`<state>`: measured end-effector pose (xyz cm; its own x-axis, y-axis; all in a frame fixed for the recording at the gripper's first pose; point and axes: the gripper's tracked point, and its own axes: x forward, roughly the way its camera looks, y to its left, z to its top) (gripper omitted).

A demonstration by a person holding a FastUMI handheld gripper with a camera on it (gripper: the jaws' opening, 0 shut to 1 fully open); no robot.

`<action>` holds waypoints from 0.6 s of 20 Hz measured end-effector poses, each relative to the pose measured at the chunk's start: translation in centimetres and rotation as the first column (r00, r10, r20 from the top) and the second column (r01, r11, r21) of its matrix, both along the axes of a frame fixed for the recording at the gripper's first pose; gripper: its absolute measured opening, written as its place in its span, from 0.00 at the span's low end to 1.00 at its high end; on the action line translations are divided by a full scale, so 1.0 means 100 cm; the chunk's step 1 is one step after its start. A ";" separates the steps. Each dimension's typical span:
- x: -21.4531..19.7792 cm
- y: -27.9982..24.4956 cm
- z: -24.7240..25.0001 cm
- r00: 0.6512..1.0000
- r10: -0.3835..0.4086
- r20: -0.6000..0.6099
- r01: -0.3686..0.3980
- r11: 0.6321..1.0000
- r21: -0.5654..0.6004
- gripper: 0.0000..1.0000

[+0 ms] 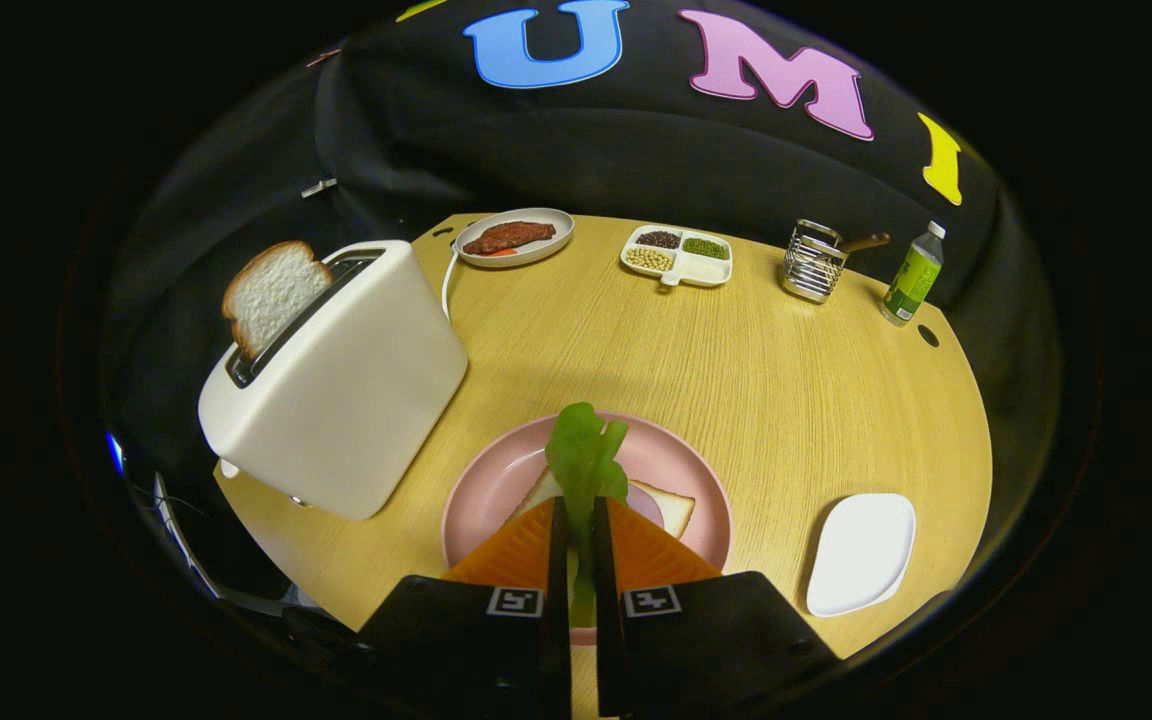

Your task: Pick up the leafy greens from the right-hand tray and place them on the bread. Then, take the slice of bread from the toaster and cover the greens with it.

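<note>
My gripper (577, 512) is shut on the leafy greens (586, 458), whose stem runs down between the two fingers while the green leaf stands up ahead of the tips. Right below and beyond the fingers lies a pink plate (496, 480) with a slice of bread (669, 505) on it, partly hidden by the fingers and the leaf. A white toaster (346, 390) stands to the left of the plate, and a second slice of bread (271, 292) sticks up out of its slot. To the right of the plate sits a white tray (861, 552) with nothing on it.
At the far side of the round wooden table (736, 360) are a plate with a piece of meat (514, 237), a divided dish of beans (678, 254), a wire holder (814, 262) and a green-labelled bottle (914, 275). The toaster's cord (448, 285) runs behind it.
</note>
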<state>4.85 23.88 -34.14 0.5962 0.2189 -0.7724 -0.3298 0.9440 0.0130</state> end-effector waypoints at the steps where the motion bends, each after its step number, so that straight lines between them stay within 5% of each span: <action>1: -0.001 0.002 -0.002 1.000 0.003 -0.004 -0.003 1.000 -0.004 0.19; 12: 0.003 -0.002 -0.018 1.000 0.017 0.000 -0.017 0.996 -0.089 0.62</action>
<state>5.16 23.73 -35.89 0.5937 0.1596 -0.7887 -0.3460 0.9355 -0.0711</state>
